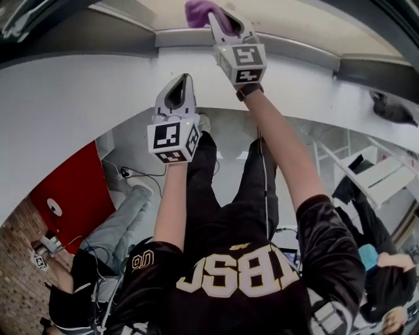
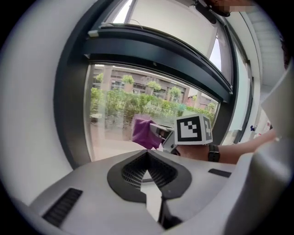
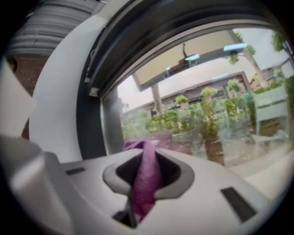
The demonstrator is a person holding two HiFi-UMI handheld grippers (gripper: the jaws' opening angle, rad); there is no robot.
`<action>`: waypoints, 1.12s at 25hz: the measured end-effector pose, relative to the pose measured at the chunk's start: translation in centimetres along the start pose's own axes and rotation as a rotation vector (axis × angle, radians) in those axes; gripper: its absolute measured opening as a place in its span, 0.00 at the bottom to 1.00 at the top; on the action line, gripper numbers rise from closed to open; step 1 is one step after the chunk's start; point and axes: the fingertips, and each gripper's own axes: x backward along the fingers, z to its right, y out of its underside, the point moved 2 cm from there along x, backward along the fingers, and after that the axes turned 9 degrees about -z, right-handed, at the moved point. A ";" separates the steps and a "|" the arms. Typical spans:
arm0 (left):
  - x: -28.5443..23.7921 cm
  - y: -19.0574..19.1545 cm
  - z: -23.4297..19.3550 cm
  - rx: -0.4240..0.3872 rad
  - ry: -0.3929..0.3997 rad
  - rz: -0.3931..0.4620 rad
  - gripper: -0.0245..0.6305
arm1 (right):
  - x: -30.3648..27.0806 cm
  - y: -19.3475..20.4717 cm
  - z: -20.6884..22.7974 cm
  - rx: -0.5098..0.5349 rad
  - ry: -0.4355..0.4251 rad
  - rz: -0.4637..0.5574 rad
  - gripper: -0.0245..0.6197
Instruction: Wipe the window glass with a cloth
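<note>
At the frame's top centre, the right claw clenches the purple cloth right at the window glass, while the left claw, closed on nothing, hangs lower left.

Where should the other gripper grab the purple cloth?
Probably the loose bunch of cloth that sticks out past the right gripper, coming in from the left. That part hangs free, while the rest is pinched inside the gripper.
</note>
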 end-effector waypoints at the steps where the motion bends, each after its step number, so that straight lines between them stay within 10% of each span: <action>1: -1.1 -0.1 2.2 -0.012 0.032 -0.006 0.07 | 2.1 0.2 3.6 -0.024 0.054 -0.004 0.16; 10: -7.3 0.3 21.5 -0.116 0.250 -0.037 0.07 | 23.2 5.5 33.5 -0.384 0.559 0.059 0.16; 17: -8.3 0.0 25.7 -0.137 0.298 -0.023 0.07 | 31.4 7.0 41.5 -0.587 0.764 0.198 0.16; 21: -8.0 -0.3 22.8 -0.102 0.272 -0.014 0.07 | 28.4 6.9 36.8 -0.558 0.684 0.172 0.16; 28: -4.0 -0.6 10.4 -0.157 0.100 0.028 0.07 | 13.6 7.0 15.9 -0.377 0.159 0.005 0.16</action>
